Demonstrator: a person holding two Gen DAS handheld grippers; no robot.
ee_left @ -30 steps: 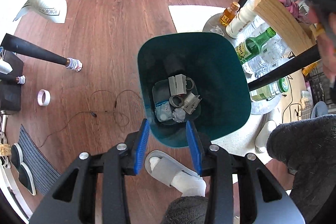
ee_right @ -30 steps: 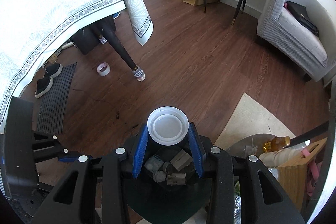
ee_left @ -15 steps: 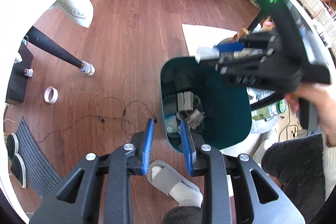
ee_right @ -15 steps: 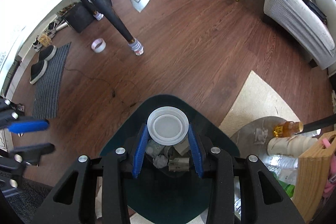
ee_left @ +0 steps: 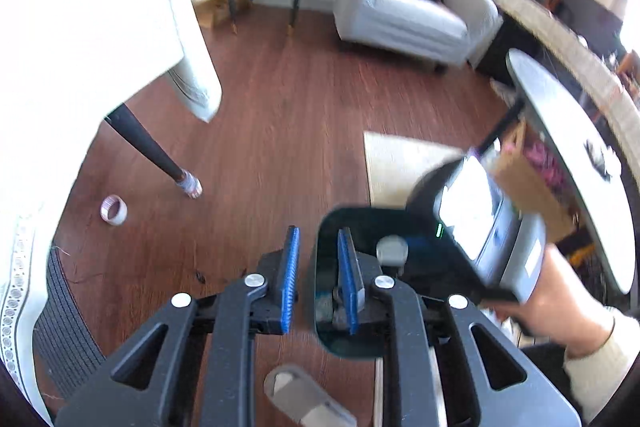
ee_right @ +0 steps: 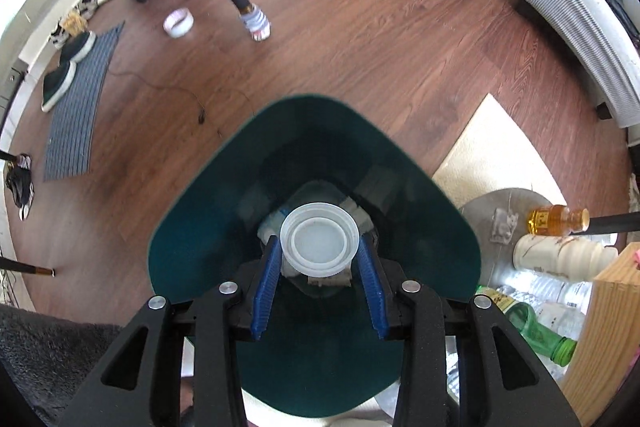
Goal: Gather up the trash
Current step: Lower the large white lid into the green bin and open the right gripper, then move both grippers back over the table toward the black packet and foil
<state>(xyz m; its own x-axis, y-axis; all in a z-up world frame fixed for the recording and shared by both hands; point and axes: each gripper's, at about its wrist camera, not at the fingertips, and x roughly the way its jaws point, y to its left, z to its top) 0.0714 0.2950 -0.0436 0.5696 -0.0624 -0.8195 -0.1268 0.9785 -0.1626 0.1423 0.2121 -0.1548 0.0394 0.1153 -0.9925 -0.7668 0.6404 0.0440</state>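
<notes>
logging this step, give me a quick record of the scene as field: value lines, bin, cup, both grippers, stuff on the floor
bin: dark green bin, open top, on the wood floor
bin contents: scraps at the bottom, mostly hidden by the cup
cup: white plastic cup, between the pads, over the bin's mouth
right gripper: points down into the bin; jaws have just been opening, pads beside the cup, contact unclear
left gripper: shut, nothing between its pads
floor items: tape roll, thin cable
beside bin: bottles
</notes>
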